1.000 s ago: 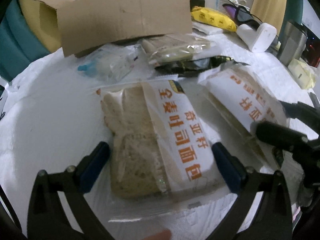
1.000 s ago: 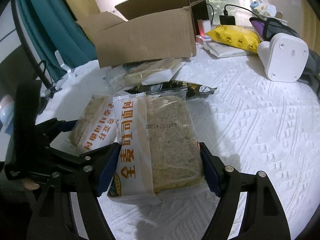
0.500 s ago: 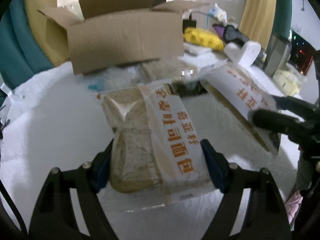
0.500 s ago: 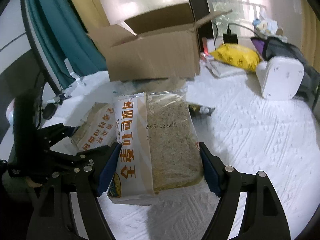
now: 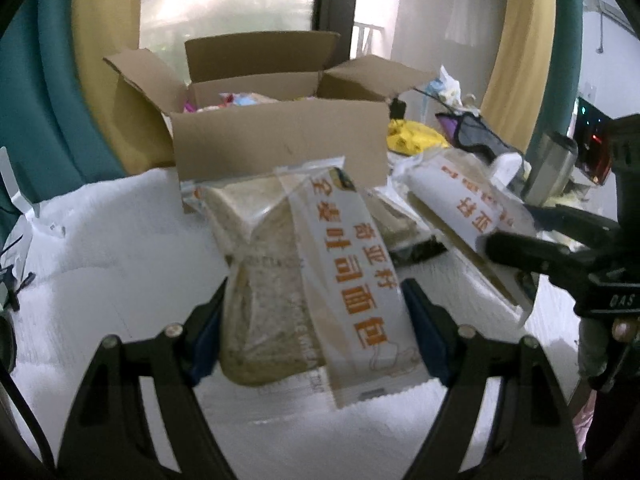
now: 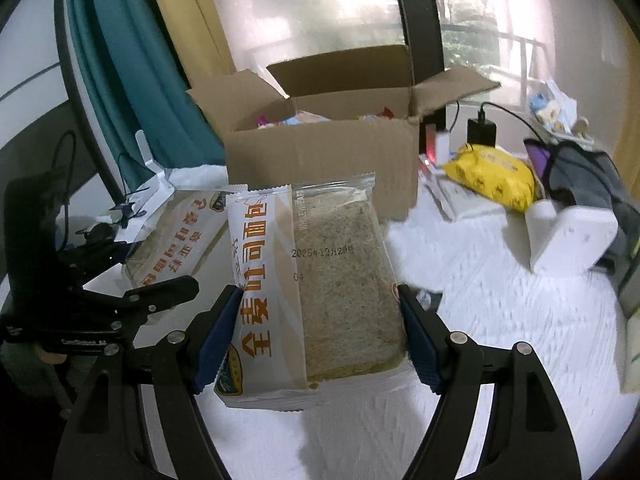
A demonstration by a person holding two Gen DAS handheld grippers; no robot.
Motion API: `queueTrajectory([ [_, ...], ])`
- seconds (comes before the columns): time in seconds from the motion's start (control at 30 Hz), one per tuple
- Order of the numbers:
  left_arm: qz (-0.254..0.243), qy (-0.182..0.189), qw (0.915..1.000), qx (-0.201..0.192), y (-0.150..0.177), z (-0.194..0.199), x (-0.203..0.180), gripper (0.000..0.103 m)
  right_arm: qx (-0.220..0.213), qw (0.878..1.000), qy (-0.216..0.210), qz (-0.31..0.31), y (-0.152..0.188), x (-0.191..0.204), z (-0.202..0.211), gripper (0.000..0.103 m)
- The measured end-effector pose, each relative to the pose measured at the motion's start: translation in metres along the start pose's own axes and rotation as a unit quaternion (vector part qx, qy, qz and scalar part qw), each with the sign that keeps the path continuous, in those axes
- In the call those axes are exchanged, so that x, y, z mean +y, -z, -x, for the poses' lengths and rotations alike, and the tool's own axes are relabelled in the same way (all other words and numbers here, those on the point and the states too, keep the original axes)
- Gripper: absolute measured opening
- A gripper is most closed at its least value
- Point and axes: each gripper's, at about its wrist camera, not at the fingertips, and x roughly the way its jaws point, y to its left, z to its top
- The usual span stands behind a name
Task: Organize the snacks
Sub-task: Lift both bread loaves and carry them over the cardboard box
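left gripper (image 5: 312, 332) jaws clamped on bread pack (image 5: 304, 280) | right gripper (image 6: 320, 332) clamped on second pack (image 6: 320, 280) | light, squashy, slick film: grip mid-sides gently

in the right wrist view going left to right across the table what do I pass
Left hand-held gripper → its bread pack → bread pack in the right hand-held gripper → yellow bag → white device.

A daylit room with curtained windows

A white textured worktop (image 6: 500, 320) is seen below bright window panes (image 6: 320, 12) split by a dark frame (image 6: 416, 12); teal curtains (image 6: 132, 80) and yellow curtains (image 5: 520, 52) are hung alongside.
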Motion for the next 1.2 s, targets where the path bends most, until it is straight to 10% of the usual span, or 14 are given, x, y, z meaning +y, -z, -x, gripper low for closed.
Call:
queueTrajectory([
  [1.2,0.005,-0.038,0.9971,-0.066,-0.16,-0.073,0.082,0.083,-0.057,0.998,-0.007,0.009,-0.179,-0.022,-0.119,0.079],
])
